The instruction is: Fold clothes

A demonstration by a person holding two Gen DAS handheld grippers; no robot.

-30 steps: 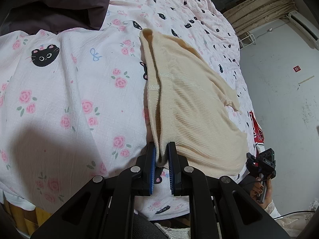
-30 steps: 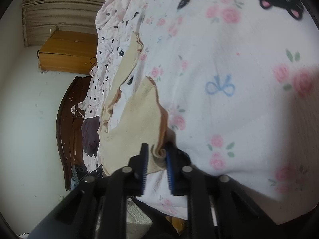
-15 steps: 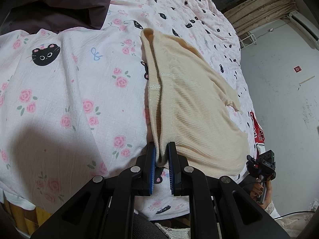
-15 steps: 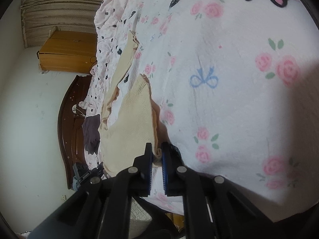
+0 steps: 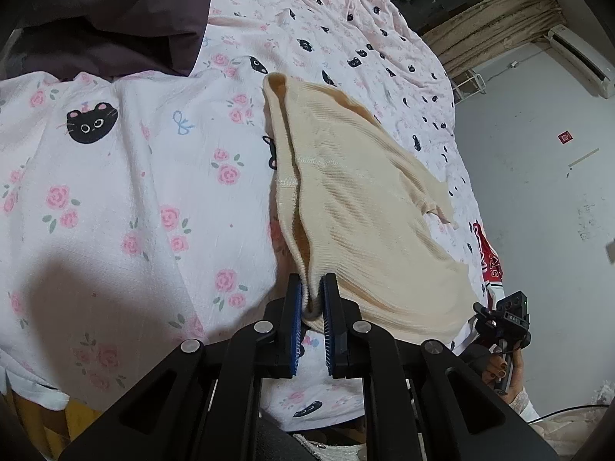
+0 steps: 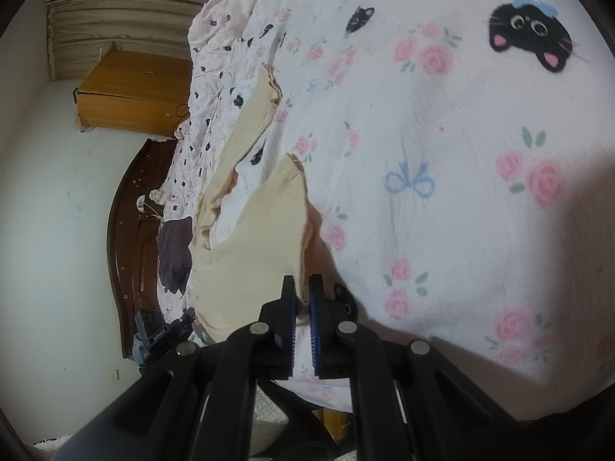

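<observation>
A cream ribbed knit top point(image 5: 357, 207) lies partly folded on the floral bedsheet point(image 5: 115, 192). My left gripper point(image 5: 311, 299) is shut on its near hem corner, the fabric pinched between the blue pads. In the right wrist view the same cream top point(image 6: 253, 246) stretches away to the left, and my right gripper point(image 6: 302, 299) is shut on another corner of it, close to the sheet. The right gripper also shows in the left wrist view point(image 5: 503, 322), past the top's right edge.
A dark purple garment point(image 5: 115, 19) lies at the far left of the bed. A red-and-white item point(image 5: 490, 265) sits at the bed's right edge. A wooden cabinet point(image 6: 130, 92) and dark headboard point(image 6: 127, 238) stand beyond the bed.
My right gripper has closed from open onto the top's corner. The left gripper keeps its hold and has barely moved.
</observation>
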